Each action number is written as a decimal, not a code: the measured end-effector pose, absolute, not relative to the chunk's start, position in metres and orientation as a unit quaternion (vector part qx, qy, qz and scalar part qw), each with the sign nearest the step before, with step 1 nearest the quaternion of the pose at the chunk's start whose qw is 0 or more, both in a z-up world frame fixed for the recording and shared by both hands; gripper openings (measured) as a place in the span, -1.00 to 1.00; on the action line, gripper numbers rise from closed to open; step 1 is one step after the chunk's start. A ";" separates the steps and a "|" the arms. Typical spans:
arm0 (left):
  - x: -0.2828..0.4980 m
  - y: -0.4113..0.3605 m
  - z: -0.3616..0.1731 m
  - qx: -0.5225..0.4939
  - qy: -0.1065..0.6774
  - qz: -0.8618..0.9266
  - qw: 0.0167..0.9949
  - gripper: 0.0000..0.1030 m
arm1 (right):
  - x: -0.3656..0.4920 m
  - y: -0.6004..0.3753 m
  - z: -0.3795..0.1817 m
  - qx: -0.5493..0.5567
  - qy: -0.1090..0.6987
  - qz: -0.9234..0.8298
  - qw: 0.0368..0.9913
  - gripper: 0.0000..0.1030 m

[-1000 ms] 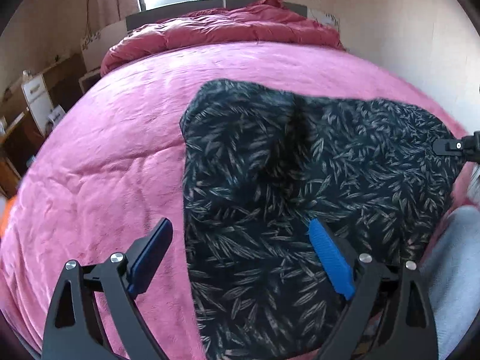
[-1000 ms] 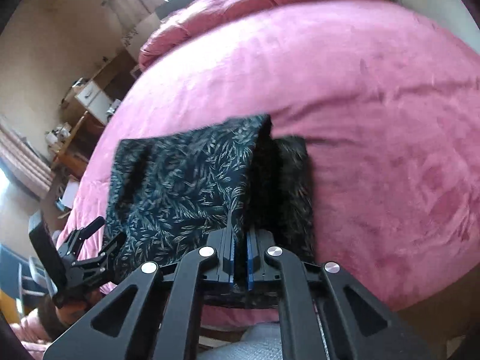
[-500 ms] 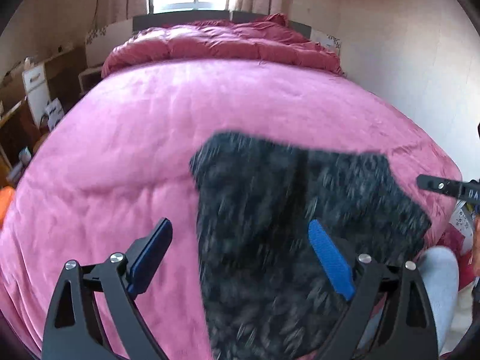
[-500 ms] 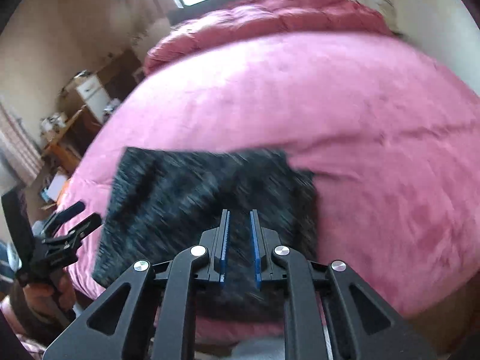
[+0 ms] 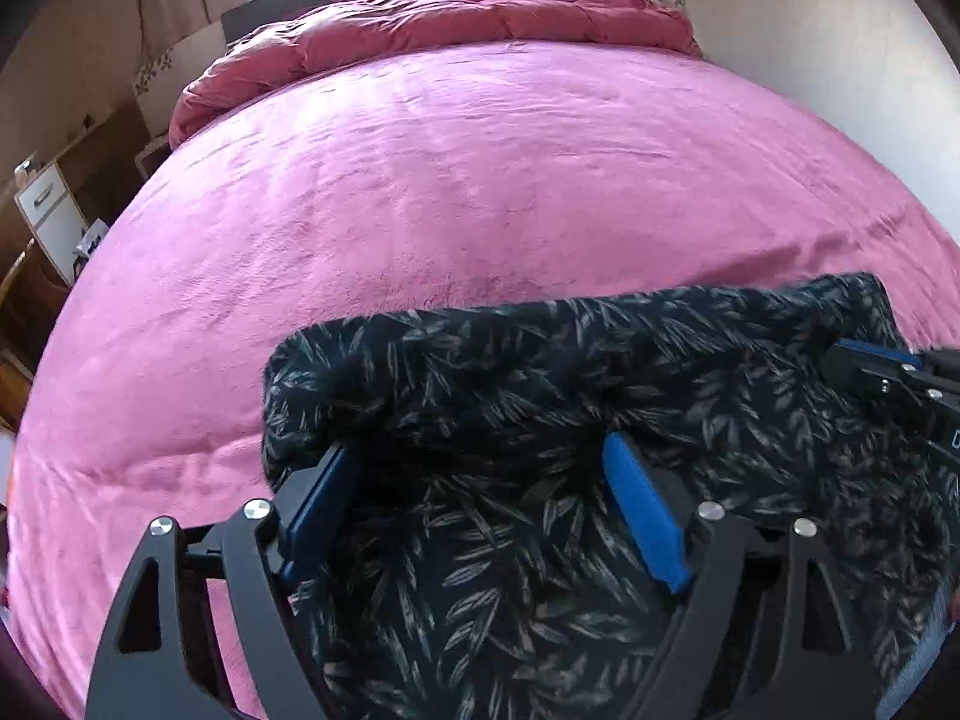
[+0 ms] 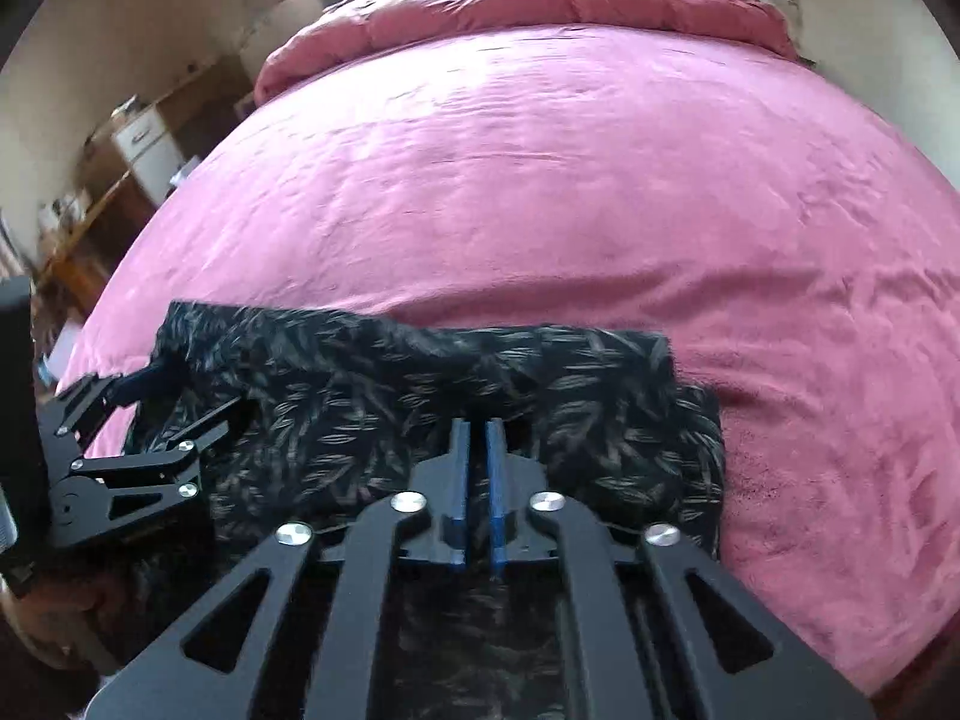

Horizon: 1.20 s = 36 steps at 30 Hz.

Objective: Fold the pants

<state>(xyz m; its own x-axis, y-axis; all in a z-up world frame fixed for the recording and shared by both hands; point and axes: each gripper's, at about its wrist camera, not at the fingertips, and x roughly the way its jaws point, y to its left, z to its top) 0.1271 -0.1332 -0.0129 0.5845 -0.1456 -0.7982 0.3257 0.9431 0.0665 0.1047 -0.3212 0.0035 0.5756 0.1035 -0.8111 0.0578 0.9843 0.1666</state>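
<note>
The black pants with a pale leaf print (image 5: 540,396) lie folded at the near edge of the pink bed; they also show in the right wrist view (image 6: 372,396). My left gripper (image 5: 480,480) is open, its blue pads (image 5: 642,516) spread over the cloth near the left end. In the right wrist view the left gripper (image 6: 180,396) sits at the pants' left end. My right gripper (image 6: 477,438) has its jaws nearly together with a narrow gap, over the cloth near the right end. Whether cloth is pinched between them does not show.
The pink blanket (image 5: 480,192) covers the whole bed beyond the pants. A red duvet (image 5: 456,18) is bunched at the headboard under a window. A desk and white drawers (image 6: 144,144) stand at the left. A wall runs along the right.
Both grippers have come down low to the near edge of the pants. The right gripper's jaws, tight on the cloth a second ago, now show a narrow gap. The left stayed open.
</note>
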 end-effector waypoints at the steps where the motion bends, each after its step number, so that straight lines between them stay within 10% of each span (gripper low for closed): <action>1: 0.130 -0.133 -0.015 0.098 0.438 -0.132 0.884 0.64 | 0.104 -0.322 0.000 0.085 0.449 0.015 0.889 -1.00; 16: 0.089 -0.111 -0.003 0.077 0.420 -0.136 0.894 0.68 | 0.076 -0.336 0.006 0.172 0.396 0.033 0.902 -0.99; 25: 0.066 -0.083 -0.003 0.054 0.427 -0.125 0.894 0.81 | 0.036 -0.330 0.027 0.137 0.405 0.017 0.904 0.03; 36: 0.048 -0.065 -0.009 0.048 0.439 -0.127 0.888 0.83 | 0.017 -0.341 0.021 0.136 0.433 0.000 0.891 0.17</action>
